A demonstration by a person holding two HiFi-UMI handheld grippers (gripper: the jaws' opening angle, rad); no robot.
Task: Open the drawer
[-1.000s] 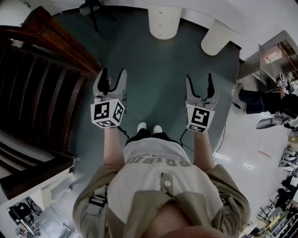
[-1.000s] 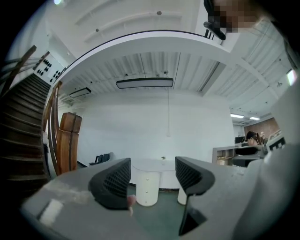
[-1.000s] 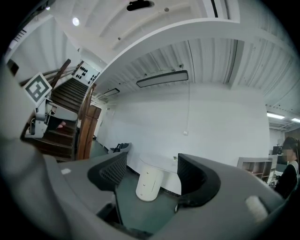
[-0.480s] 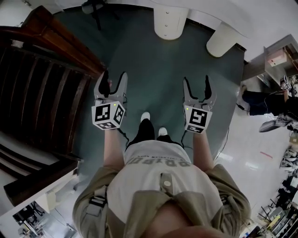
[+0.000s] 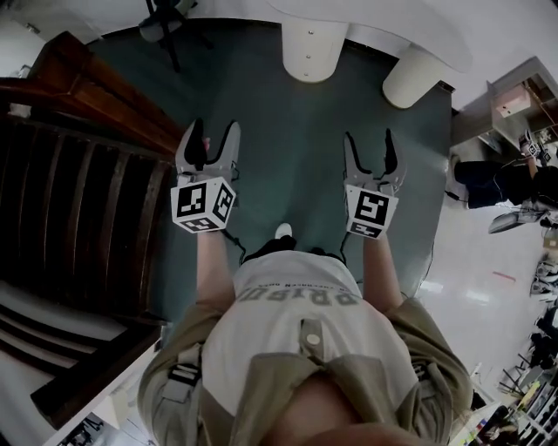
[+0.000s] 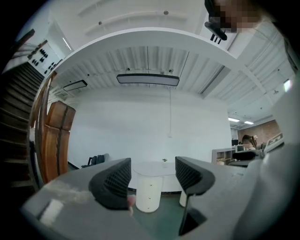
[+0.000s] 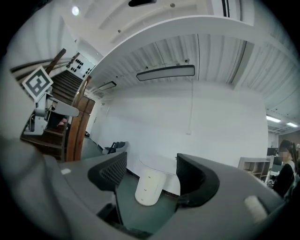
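My shoe (image 5: pixel 283 230) stands on the green floor (image 5: pixel 288 131), with a wooden staircase (image 5: pixel 78 192) close on my left. My left tool (image 5: pixel 214 131) and right tool (image 5: pixel 368 139) both gape wide, holding and touching nothing. Ahead, the desk (image 5: pixel 392 22) has a white pedestal (image 5: pixel 309 48) bearing small knobs; whether it holds the drawer, I cannot tell.

- The person's shirt (image 5: pixel 296 348) is showing one line of large block letters (image 5: pixel 298 296), upside down to the head camera and seemingly reading "PRISM", though not surely; a smaller line beside it is coming out too fine to read.
- The left gripper (image 5: pixel 214 131) and right gripper (image 5: pixel 369 137) are carrying black-and-white square markers (image 5: pixel 202 206): coded patterns, not writing.
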